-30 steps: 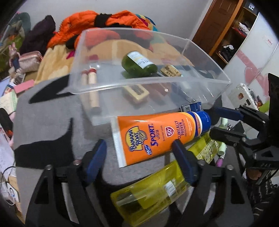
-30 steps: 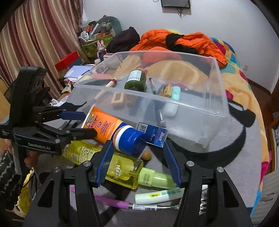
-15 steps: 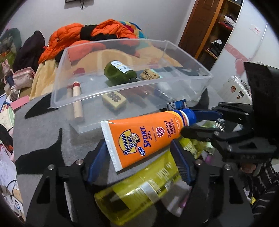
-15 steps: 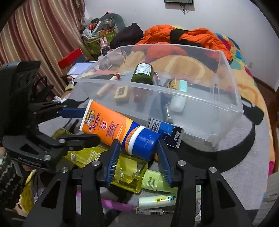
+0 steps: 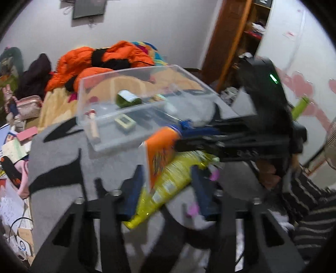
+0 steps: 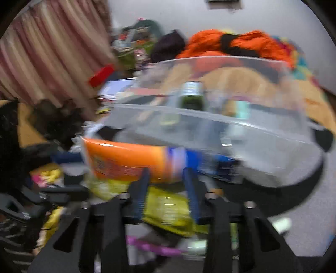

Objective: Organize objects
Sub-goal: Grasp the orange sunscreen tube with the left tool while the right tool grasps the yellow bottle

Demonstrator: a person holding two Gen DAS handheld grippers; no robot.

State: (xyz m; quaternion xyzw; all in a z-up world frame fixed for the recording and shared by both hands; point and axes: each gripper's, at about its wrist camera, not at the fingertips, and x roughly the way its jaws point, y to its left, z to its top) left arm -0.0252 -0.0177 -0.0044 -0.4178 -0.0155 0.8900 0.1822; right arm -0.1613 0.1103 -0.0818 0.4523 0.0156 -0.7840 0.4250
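Since second ago, orange squeezy sunscreen tube (image 6: 130, 160) lifted off grey blanket (image 5: 63, 151), my right gripper (image 6: 166, 178) pinching blue-cap end, near clear plastic bin (image 5: 134, 92) front wall. My left gripper (image 5: 166, 178) spread wide, empty, over yellow bottle (image 5: 168, 184). Bin drop likely next.

A pale grey wall (image 5: 163, 31) is seen at twelve o'clock in the left wrist view, with a dark framed panel (image 5: 89, 8) mounted high on it. At two o'clock a brown wooden door frame (image 5: 229, 40) and open shelves (image 5: 255, 31) are found. A white surface with pink shapes (image 5: 302, 77) is seen at three o'clock. In the blurred right wrist view, pink striped curtains (image 6: 48, 56) are hung at ten o'clock. Grey carpet with black patches (image 5: 61, 163) is spread below.
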